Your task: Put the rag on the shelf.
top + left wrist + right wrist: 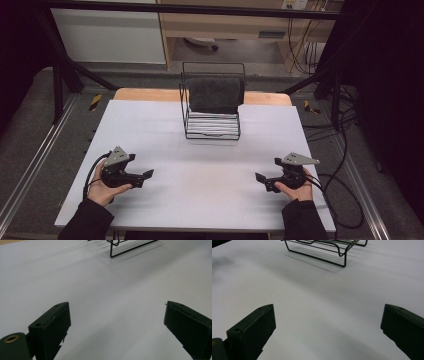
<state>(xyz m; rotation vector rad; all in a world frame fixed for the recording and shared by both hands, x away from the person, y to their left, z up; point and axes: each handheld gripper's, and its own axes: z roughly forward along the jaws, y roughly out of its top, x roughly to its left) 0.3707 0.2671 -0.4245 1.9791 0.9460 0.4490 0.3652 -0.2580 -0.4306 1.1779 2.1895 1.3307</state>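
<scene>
1. now, at the near left of the white bench [200, 190], the left gripper [148, 174] rests low over the surface in the person's left hand [102, 189], its tip turned toward the middle of the bench.
2. seen from the left gripper view, its two black fingers [53, 327] stand wide apart with bare bench between them; they hold nothing.
3. at the near right, the right gripper [261, 178] sits in the person's right hand [295, 190], its tip turned inward toward the left gripper; the two are well apart.
4. seen from the right gripper view, its fingers [254, 331] are likewise spread wide and hold nothing, with plain white bench between them.
5. each gripper carries a grey three-cornered plate on top, and a black cable trails from each.
6. the black wire rack [212, 131] stands at the far middle of the bench, well apart from both grippers and roughly midway between them.
7. a dark grey towel [216, 94] hangs folded over the top of the rack, covering its upper part.
8. under the towel, the rack's lower part shows pale horizontal stripes; what they are cannot be told.
9. the rack's near wire edge [130, 248] shows at the top of the left gripper view, and its base wires [322, 251] at the top of the right gripper view.
10. dark sleeves cover both forearms.
</scene>
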